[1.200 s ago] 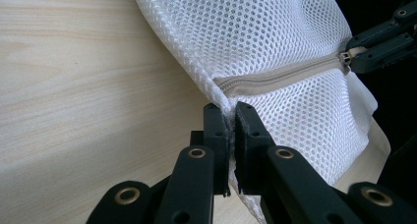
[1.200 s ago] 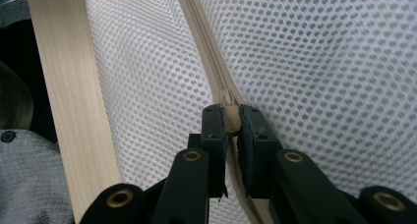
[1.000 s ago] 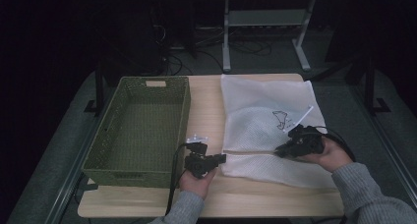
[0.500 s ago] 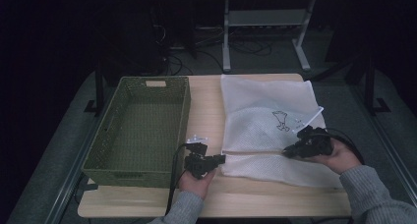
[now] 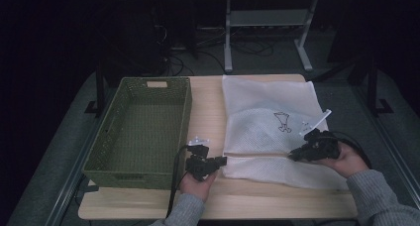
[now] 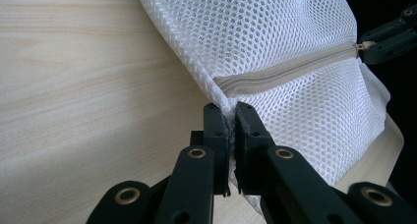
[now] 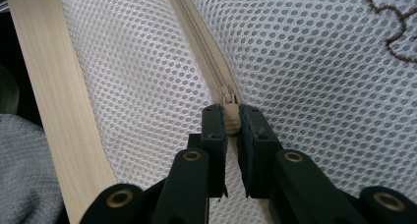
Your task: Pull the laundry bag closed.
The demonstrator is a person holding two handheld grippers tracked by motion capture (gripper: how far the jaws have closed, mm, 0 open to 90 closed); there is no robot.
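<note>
High view: zipper [image 5: 257, 154] lengthwise left-right

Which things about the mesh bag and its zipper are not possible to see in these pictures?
- Inside of the mesh bag: high view, the white mesh covers it, so its contents cannot be told.
- Zipper pull: right gripper view, the right tongs clamp over most of it.
- Bag corner: left gripper view, pinched inside the left tongs.
- Small brown drawing: high view, too small to read.

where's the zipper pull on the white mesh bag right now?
The beige zipper pull sits clamped in the right hand-held gripper, toward the right end of the white mesh laundry bag, right of the green woven basket.
</note>
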